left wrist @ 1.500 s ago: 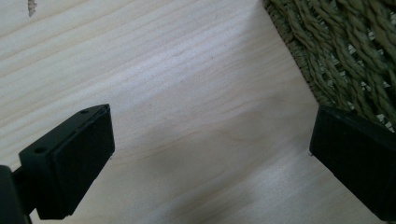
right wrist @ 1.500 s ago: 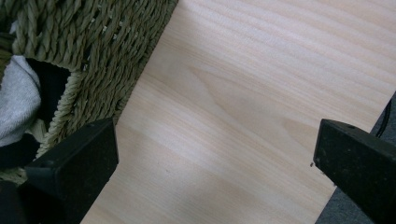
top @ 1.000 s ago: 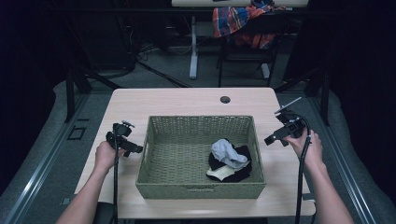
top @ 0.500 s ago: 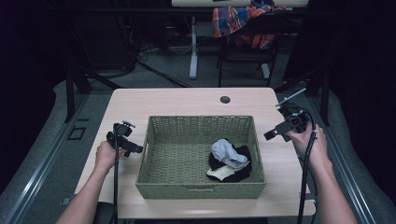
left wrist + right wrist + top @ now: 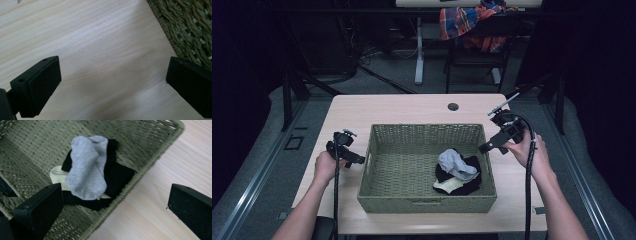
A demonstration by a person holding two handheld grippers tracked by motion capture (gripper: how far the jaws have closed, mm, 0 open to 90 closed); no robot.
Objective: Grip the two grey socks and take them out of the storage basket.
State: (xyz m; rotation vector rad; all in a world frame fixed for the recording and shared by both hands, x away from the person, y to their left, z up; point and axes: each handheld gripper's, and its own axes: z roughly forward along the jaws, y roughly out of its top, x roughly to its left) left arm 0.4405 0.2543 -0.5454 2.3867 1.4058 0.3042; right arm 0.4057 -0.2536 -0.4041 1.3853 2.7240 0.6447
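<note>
A green woven basket (image 5: pixel 377 150) stands in the middle of the light wooden table (image 5: pixel 407 107). In its right half lies a small heap of socks: a grey sock (image 5: pixel 455 163) (image 5: pixel 86 167) on top of a black one (image 5: pixel 470 179) (image 5: pixel 117 176) and a cream one (image 5: pixel 447 186) (image 5: pixel 57 175). My left gripper (image 5: pixel 357 160) (image 5: pixel 112 87) is low over bare wood just left of the basket, open and empty. My right gripper (image 5: pixel 484 148) (image 5: pixel 115 217) hovers over the basket's right rim (image 5: pixel 140 173), open and empty, pointing at the socks.
A small dark grommet hole (image 5: pixel 453 106) sits near the table's far edge. Beyond the table are a chair with a plaid cloth (image 5: pixel 472 20) and desk legs (image 5: pixel 418 50). Cables trail from both grippers toward the near edge.
My right gripper has lifted and drawn slightly back toward the far right of the basket's rim. The left gripper has hardly moved. The socks lie as before.
</note>
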